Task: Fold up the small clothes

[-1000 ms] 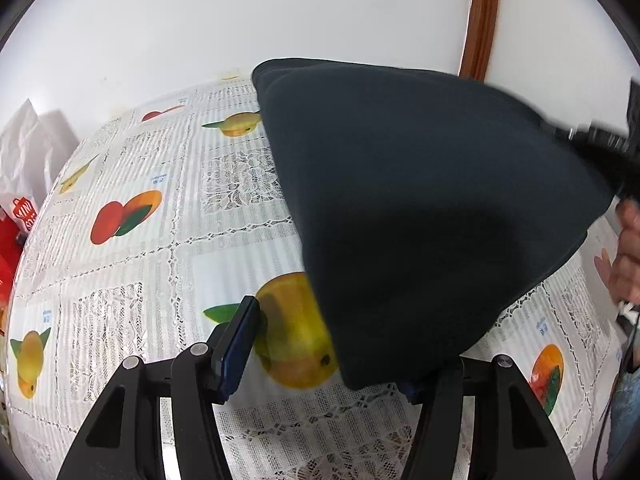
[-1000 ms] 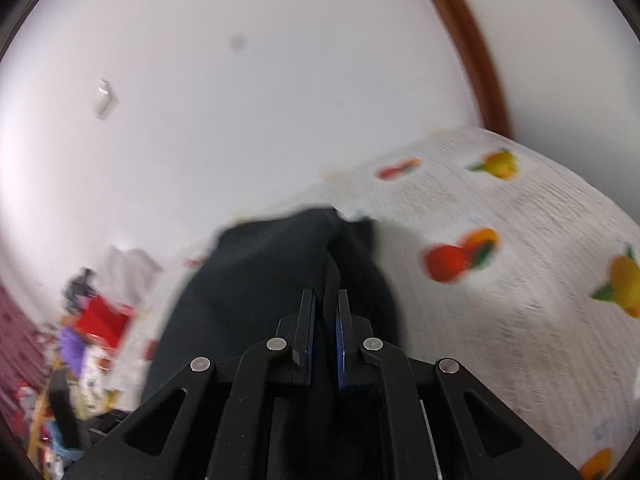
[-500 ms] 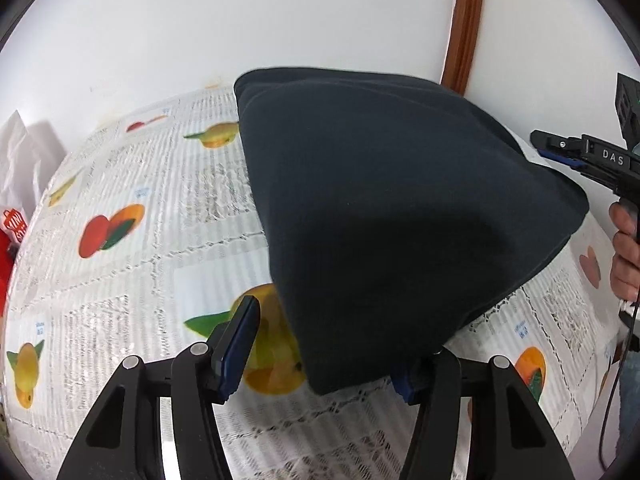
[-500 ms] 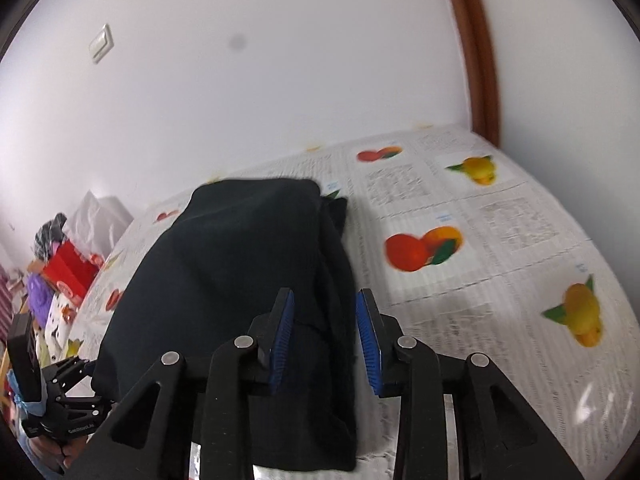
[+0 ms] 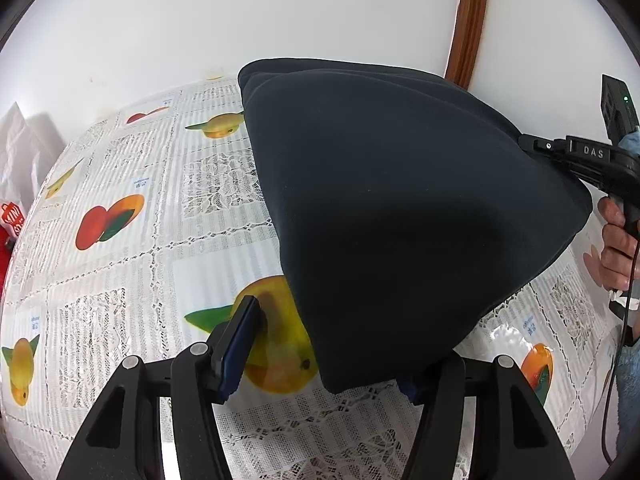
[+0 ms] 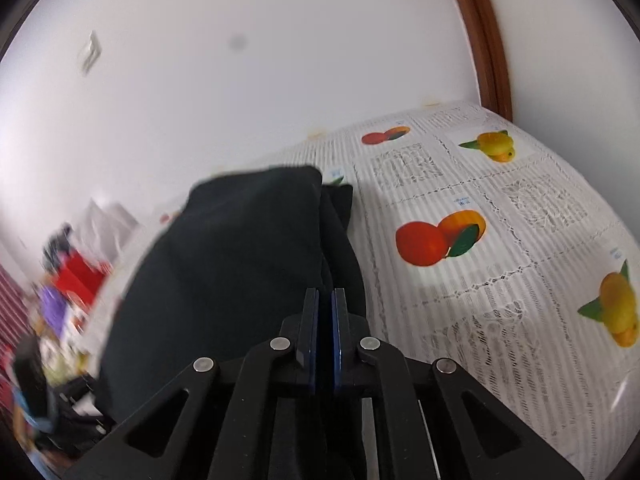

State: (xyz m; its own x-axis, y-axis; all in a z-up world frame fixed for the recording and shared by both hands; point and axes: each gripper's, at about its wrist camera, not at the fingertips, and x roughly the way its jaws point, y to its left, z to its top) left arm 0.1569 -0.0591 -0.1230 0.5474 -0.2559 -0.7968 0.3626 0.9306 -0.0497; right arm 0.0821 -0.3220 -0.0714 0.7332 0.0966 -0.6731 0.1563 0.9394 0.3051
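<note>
Garment: a dark folded cloth lay on the fruit-print tablecloth, spread ahead of both grippers.
Left gripper: jaws stood apart; the cloth's near corner reached in between them and draped over the right finger, while the left finger's blue pad was bare and clear of the fabric. No pinch could be seen.
Right gripper: jaws had just closed and stood nearly together, clenched on the edge of the cloth, whose bulk lay ahead and to the gripper's left.
Right hand: wrapped around that gripper's handle, at the cloth's far right side as seen from the left gripper.
Backdrop: a white wall beyond the table, with a brown wooden frame to the right.
</note>
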